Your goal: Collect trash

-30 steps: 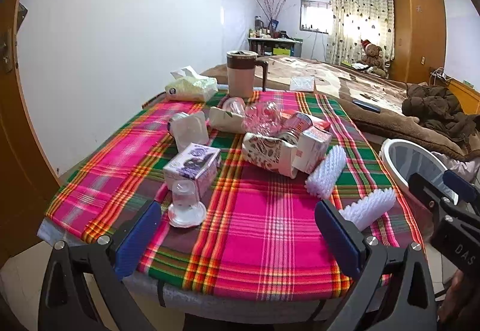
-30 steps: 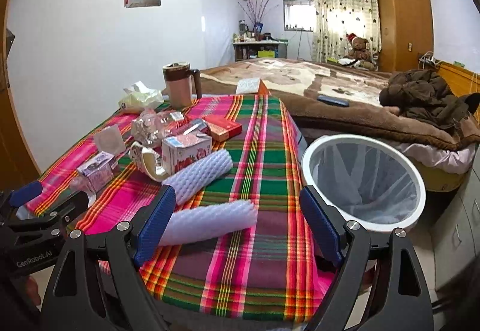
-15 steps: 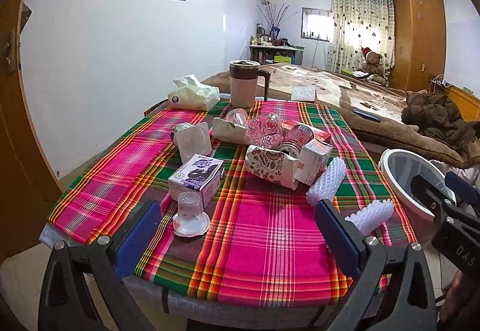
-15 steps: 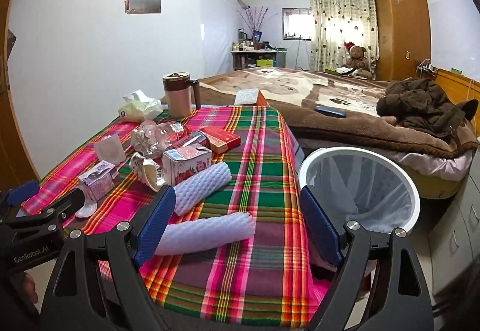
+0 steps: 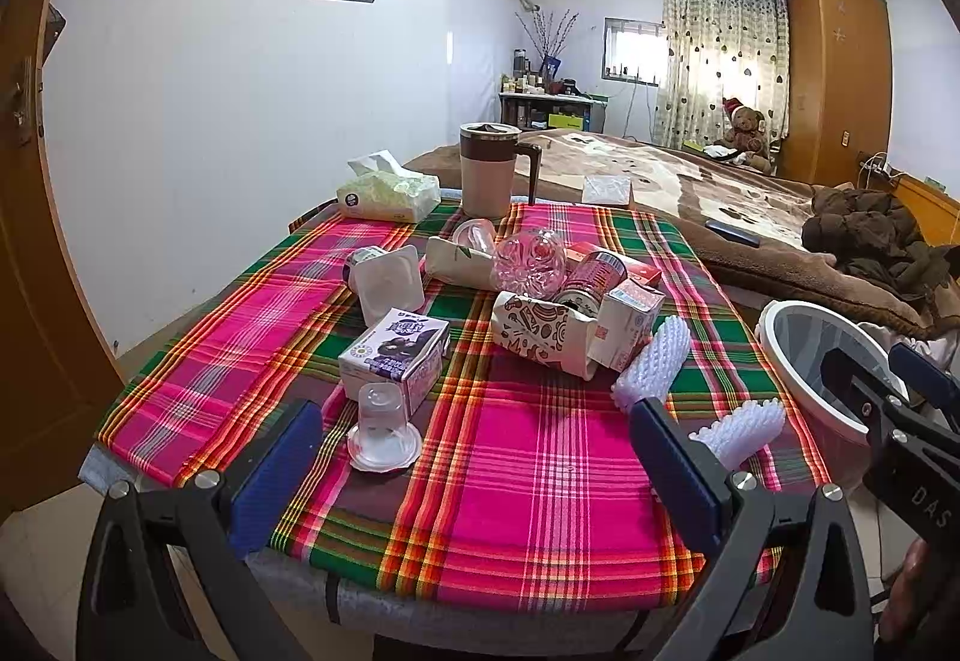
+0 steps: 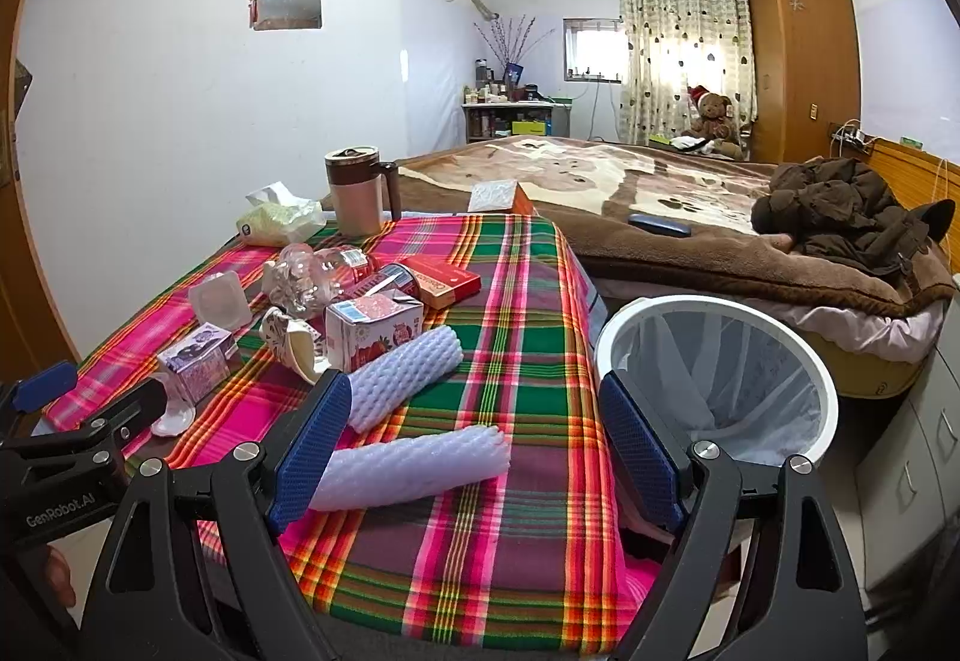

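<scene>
Both grippers have drawn back from the counter (image 5: 540, 457) since a second ago, so its near edge now shows. The left gripper (image 5: 474, 457) has its blue-padded fingers (image 5: 276, 475) spread wide with nothing between them; a clear plastic cup (image 5: 381, 424) sits upside down at 12 o'clock of the left pad, against a purple carton (image 5: 399, 349). The right gripper (image 6: 477, 451) is likewise spread and empty, a ribbed white foam sleeve (image 6: 414, 466) lying just ahead at 11 o'clock. Trash clusters mid-cloth: a patterned paper cup (image 5: 537, 334), a can (image 5: 591, 280) and a crumpled bottle (image 5: 531, 265). The round, bag-lined bin (image 6: 732, 379) stands at 1 o'clock, beside the plaid counter.
</scene>
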`<action>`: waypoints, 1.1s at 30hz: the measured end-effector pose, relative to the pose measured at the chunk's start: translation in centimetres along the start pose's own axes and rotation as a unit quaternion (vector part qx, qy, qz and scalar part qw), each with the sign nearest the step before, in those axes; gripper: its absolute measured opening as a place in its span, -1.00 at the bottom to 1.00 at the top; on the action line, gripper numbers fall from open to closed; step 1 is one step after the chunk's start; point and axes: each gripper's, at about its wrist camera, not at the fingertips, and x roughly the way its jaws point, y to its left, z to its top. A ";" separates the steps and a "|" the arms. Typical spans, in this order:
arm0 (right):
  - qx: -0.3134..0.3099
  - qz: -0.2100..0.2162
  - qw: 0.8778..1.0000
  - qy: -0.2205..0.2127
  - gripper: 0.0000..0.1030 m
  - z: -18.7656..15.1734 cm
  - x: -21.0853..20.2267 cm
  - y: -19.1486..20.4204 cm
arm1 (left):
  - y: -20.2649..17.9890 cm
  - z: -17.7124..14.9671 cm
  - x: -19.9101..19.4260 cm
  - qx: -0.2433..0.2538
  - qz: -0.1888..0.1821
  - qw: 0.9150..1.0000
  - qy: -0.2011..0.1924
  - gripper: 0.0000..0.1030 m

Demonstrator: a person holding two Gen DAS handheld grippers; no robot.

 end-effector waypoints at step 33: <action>-0.004 -0.001 1.000 -0.001 0.68 -0.1 -0.1 0.2 | 0.5 0.0 0.0 -0.005 -0.002 1.000 0.000 1.00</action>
